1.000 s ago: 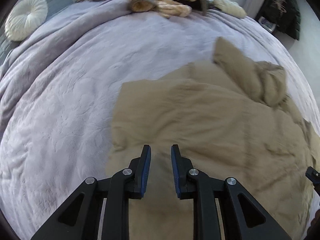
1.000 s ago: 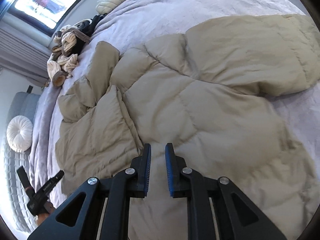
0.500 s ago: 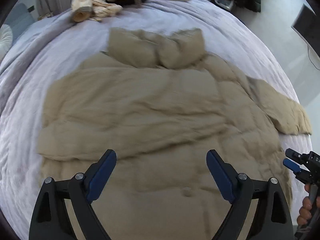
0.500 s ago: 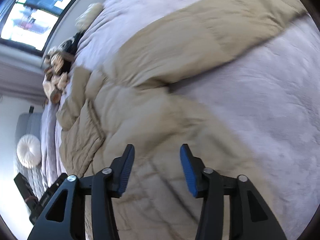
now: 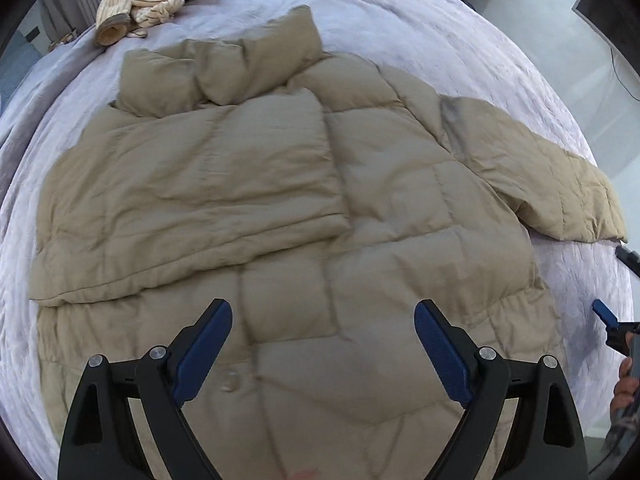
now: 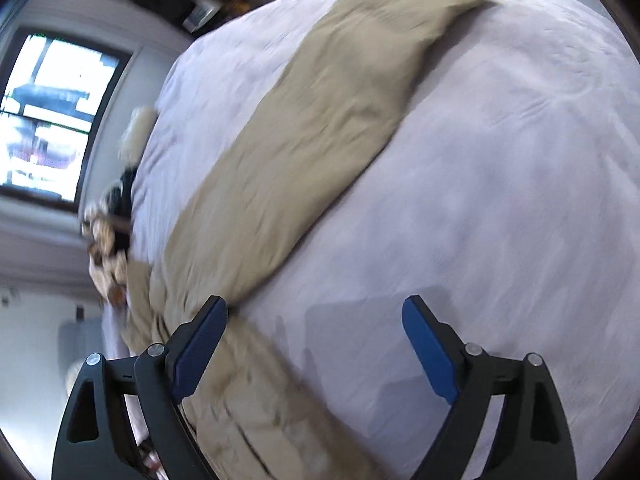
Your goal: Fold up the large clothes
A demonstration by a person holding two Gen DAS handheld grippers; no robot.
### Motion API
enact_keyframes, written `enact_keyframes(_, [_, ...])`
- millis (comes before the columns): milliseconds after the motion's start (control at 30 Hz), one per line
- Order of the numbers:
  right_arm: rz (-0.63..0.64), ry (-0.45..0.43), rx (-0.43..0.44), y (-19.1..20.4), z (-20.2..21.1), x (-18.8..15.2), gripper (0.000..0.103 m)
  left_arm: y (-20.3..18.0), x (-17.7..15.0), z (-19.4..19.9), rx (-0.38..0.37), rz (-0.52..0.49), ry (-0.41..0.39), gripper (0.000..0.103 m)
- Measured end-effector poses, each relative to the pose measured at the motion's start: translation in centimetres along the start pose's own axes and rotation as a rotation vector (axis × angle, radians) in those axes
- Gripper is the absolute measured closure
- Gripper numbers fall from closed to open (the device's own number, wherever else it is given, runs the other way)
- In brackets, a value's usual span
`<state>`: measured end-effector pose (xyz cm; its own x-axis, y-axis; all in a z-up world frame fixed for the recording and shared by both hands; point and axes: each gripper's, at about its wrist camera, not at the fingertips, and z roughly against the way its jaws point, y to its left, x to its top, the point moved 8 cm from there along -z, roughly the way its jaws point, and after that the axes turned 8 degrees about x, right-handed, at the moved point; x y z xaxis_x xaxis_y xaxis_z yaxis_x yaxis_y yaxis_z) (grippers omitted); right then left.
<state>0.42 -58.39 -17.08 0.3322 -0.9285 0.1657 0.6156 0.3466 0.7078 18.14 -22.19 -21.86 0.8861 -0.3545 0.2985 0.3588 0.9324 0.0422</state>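
A tan puffer jacket [image 5: 400, 200] lies spread front-up on a lavender bedspread [image 5: 420, 32]. One sleeve [image 5: 192, 184] is folded across its chest; the other sleeve [image 5: 540, 176] stretches out to the right. My left gripper [image 5: 323, 306] hovers open above the jacket's lower front, with nothing between its fingers. My right gripper [image 6: 315, 300] is over bare bedspread [image 6: 500, 160] beside the outstretched sleeve [image 6: 320, 120]. Its jaws are opening and hold nothing. Its blue tip also shows at the right edge of the left wrist view as the right gripper [image 5: 612, 320].
A pile of knitted clothes [image 5: 148, 4] lies at the far end of the bed, also seen blurred as the clothes pile [image 6: 108, 248]. A window [image 6: 48, 112] is in the wall beyond. A person's hand [image 5: 626, 380] shows at the right edge.
Both grippers went from shut to open. The left one swung right until the whole jacket is in front of it. The right one rolled and moved off the jacket body to the outstretched sleeve.
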Motion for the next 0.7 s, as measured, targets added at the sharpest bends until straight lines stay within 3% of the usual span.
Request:
enact_keyframes(133, [-0.081, -0.016, 0.061, -1.4, 0.0, 3.2, 0.0, -2.0, 0.3, -0.4, -0.025, 0.004, 0.02, 0.01])
enact_keyframes(300, [-0.166, -0.036, 0.156, -2.1, -1.1, 7.1, 0.0, -4.0, 0.7, -0.5, -0.002, -0.027, 0.006, 0.01])
enact_keyframes(700, [-0.303, -0.092, 0.348, 0.0, -5.3, 13.7, 0.0, -5.8, 1.8, -1.1, 0.026, -0.025, -0.005, 0.01])
